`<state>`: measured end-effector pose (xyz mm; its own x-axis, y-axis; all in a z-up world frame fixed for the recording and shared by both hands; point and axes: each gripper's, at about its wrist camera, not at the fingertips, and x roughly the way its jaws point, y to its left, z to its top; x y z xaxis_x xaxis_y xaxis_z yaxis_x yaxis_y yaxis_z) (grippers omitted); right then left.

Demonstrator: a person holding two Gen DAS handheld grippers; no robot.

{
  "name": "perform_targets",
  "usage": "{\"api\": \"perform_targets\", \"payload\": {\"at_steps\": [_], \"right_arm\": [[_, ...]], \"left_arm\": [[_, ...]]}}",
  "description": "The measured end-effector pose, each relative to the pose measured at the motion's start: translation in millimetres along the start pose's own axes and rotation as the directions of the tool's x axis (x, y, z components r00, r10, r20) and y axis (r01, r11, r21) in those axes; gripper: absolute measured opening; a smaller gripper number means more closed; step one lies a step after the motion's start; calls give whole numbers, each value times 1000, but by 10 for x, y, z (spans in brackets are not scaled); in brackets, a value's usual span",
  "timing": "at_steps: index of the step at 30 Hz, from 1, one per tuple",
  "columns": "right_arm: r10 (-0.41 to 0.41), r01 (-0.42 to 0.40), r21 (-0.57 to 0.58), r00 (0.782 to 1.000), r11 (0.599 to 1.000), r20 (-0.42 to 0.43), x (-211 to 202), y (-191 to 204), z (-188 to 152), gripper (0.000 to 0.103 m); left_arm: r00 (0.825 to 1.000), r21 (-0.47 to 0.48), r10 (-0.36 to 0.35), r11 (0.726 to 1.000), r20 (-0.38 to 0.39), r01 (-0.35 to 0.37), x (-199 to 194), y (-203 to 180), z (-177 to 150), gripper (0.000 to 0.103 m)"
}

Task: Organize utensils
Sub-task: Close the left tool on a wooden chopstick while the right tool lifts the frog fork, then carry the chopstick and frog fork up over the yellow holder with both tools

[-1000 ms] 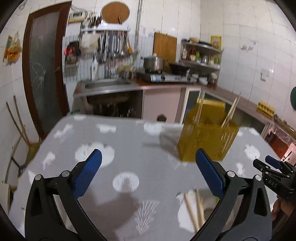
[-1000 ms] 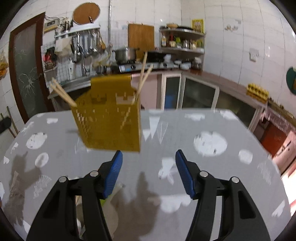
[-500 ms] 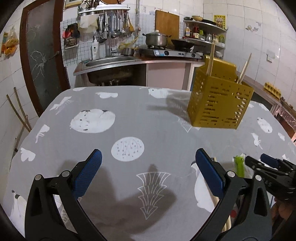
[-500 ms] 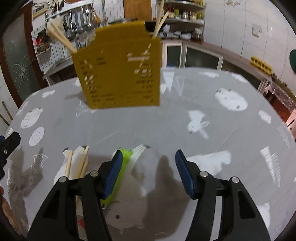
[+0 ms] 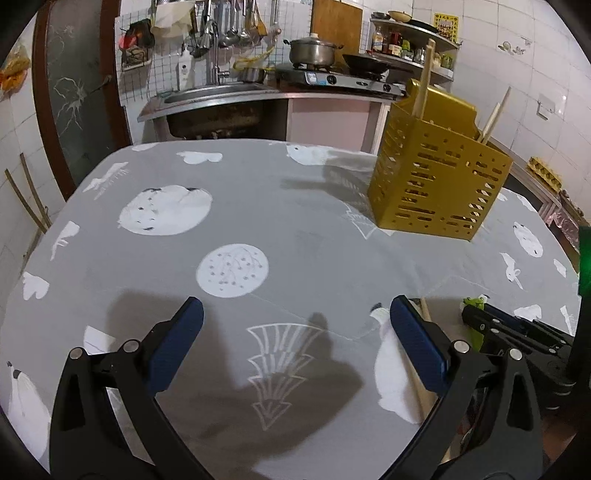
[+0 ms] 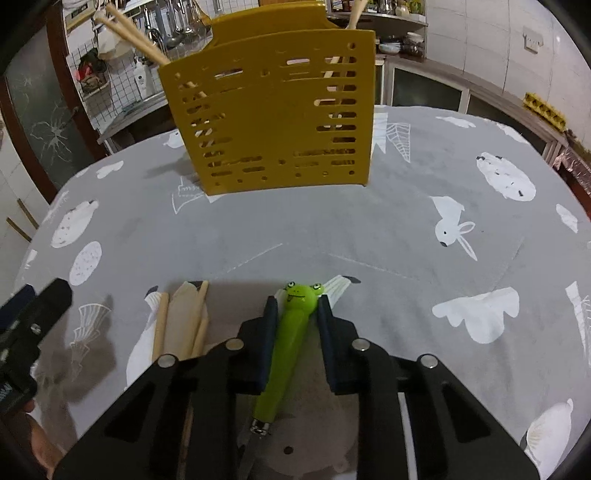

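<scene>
A yellow perforated utensil holder (image 6: 273, 110) stands on the grey tablecloth, with wooden chopsticks (image 6: 133, 31) sticking out of it; it also shows in the left wrist view (image 5: 439, 181). My right gripper (image 6: 295, 314) has its jaws closed in around the green frog-headed handle of a utensil (image 6: 291, 332) lying on the table; the pads sit at its sides. Loose wooden chopsticks (image 6: 184, 325) lie just left of it. My left gripper (image 5: 295, 343) is wide open and empty, low over the cloth, with the right gripper (image 5: 517, 332) to its right.
The table carries a grey cloth with white prints (image 5: 236, 229). A kitchen counter with sink (image 5: 218, 96), stove and pot (image 5: 314, 51) stands behind the table. A dark door (image 5: 74, 85) is at the back left.
Both grippers have dropped and tilted down toward the table. The right gripper has moved onto the green frog utensil and narrowed its jaws around the handle. The left gripper stayed open.
</scene>
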<state>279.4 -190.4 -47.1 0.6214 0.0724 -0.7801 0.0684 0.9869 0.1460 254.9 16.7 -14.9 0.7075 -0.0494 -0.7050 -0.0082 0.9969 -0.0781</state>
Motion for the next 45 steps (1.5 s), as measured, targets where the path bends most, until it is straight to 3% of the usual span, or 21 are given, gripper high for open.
{"api": "perform_targets", "payload": {"at_steps": [8,18,22,27,34,38,45], "right_arm": [[-4,4,5,1000,1000,-14,-36,-423,57,20],[15,-15,-1,1000,1000,-3,-37,-601,37,20],[1,-1,-17,1000,1000,7,-36,-565,25,20],[7,-7,-8,1000,1000,8,-24,-589,38,20],[2,-2,-4,1000,1000,17,-31,-591,28,19],[-2,2,-7,1000,1000,24,-43,-582,22,19],[4,-4,-2,998,1000,55,-141,-581,42,19]], "left_arm": [[998,44,-26,999,-61,29,168,-325,-72,97],[988,97,-34,994,-148,48,370,-581,-198,71],[986,115,-17,993,-168,37,413,-660,-216,65],[980,116,-30,992,-195,53,412,-748,-181,44],[979,121,-20,992,-205,46,444,-757,-137,26],[977,101,-38,993,-210,60,460,-725,-98,9],[976,61,-91,993,-199,105,427,-664,-97,5]]}}
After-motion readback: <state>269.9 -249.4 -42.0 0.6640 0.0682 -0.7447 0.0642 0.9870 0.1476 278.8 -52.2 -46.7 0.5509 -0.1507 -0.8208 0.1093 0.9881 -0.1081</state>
